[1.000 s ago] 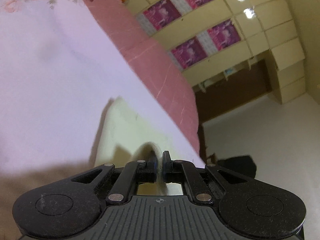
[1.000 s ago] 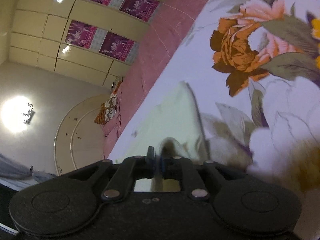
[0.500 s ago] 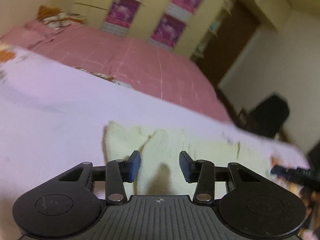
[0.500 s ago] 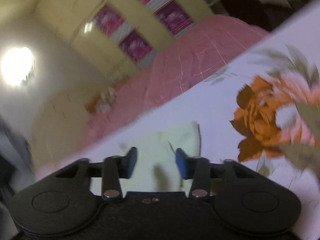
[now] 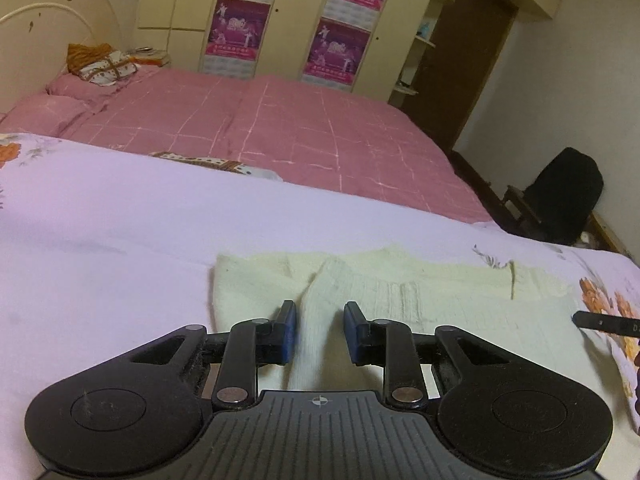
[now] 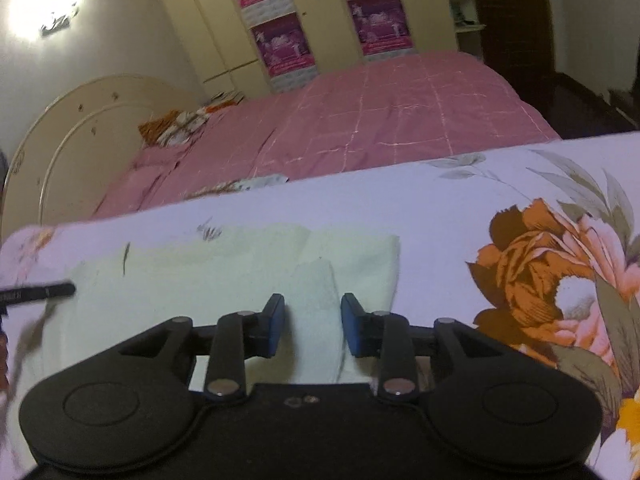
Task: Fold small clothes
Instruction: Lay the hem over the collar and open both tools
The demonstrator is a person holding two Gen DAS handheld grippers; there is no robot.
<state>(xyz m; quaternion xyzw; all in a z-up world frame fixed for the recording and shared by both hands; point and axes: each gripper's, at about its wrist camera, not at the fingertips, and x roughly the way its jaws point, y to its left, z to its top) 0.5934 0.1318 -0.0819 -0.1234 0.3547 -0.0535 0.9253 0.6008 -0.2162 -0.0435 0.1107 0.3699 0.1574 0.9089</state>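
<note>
A small cream knitted garment (image 5: 404, 296) lies flat on the lilac floral sheet (image 5: 120, 240), with a sleeve folded in at each side. My left gripper (image 5: 319, 330) is open, its blue pads on either side of the left folded sleeve (image 5: 316, 320) without pinching it. In the right wrist view the same garment (image 6: 192, 280) lies spread out. My right gripper (image 6: 312, 326) is open over the right folded sleeve (image 6: 316, 304). The right gripper's tip shows at the left view's right edge (image 5: 604, 323).
A pink checked bedspread (image 5: 280, 128) covers the bed beyond the sheet. A headboard (image 6: 72, 148) and a patterned bundle (image 5: 104, 66) are at the far end. Cream wardrobes with purple posters (image 5: 280, 20) line the wall. A black chair (image 5: 560, 196) stands at the right.
Both grippers were shut on the cream garment's sleeves a second ago. They have since opened, let the sleeves drop folded onto the garment, and levelled out.
</note>
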